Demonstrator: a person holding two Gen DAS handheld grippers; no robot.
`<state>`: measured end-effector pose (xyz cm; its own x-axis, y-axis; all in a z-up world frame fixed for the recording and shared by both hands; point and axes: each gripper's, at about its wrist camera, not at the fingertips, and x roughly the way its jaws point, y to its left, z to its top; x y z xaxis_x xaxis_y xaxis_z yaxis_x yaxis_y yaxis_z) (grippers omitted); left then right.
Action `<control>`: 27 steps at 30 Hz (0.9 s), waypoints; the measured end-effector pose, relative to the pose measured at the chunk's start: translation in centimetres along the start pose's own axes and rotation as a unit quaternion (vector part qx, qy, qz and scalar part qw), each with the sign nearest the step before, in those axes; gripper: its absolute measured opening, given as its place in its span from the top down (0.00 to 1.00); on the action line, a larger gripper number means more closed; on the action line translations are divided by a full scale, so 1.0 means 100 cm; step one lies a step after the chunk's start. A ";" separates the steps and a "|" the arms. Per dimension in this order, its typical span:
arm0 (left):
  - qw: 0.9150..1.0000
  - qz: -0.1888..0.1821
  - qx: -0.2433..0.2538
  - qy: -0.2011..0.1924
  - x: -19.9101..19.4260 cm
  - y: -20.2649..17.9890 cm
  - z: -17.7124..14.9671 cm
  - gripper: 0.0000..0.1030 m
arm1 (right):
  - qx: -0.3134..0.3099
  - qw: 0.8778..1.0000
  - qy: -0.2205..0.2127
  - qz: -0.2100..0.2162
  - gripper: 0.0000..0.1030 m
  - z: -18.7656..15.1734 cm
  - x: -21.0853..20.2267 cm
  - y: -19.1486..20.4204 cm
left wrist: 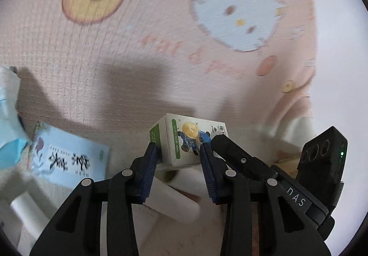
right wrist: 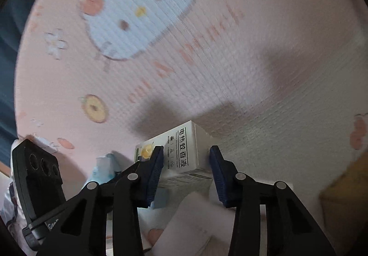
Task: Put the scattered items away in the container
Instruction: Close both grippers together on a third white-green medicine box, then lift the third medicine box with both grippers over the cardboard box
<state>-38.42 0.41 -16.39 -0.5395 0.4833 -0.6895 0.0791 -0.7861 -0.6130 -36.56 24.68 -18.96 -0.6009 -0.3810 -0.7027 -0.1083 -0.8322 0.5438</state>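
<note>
Both claws are working the same small white carton (left wrist: 187,138) here! The left claw (left wrist: 179,148) is pinching it between its blue pads, and the right claw (right wrist: 186,152) is pressing in on its sides too. The carton is hanging above the pink cartoon-cat cloth (left wrist: 161,37), with a pale blue packet (left wrist: 66,157) lying down to the left.

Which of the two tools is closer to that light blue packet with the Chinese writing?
Left. The left tool grips the small white box, with the blue packet lying just to its left. The right tool grips the same box from the opposite side, farther away.
</note>
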 end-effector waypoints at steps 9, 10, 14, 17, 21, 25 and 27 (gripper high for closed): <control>0.998 -0.012 0.055 0.018 -0.059 -0.029 -0.070 0.60 | -0.017 1.000 -0.013 -0.022 0.64 -0.062 -0.078 0.023; 0.998 -0.014 0.055 0.023 -0.062 -0.029 -0.082 0.60 | -0.016 0.999 -0.012 -0.026 0.64 -0.070 -0.084 0.021; 0.998 -0.017 0.046 0.047 -0.083 -0.016 -0.131 0.60 | 0.005 0.999 0.003 -0.042 0.64 -0.113 -0.103 0.012; 0.996 -0.005 0.047 0.070 -0.086 -0.009 -0.162 0.60 | 0.009 0.999 0.022 -0.039 0.64 -0.147 -0.110 0.004; 0.993 0.004 0.027 0.111 -0.083 0.011 -0.191 0.60 | 0.020 0.998 0.054 -0.030 0.64 -0.183 -0.106 -0.009; 0.984 0.030 0.022 0.176 -0.048 0.039 -0.216 0.59 | 0.031 0.994 0.101 -0.027 0.64 -0.215 -0.081 -0.027; 0.985 0.005 0.015 0.173 -0.047 0.048 -0.226 0.58 | 0.024 0.991 0.123 -0.056 0.63 -0.230 -0.071 -0.033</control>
<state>-16.51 3.04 -24.82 -0.2196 0.5745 -0.7885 0.0543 -0.7997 -0.5979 -13.74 20.82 -26.33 -0.3724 -0.3796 -0.8469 -0.2046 -0.8565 0.4739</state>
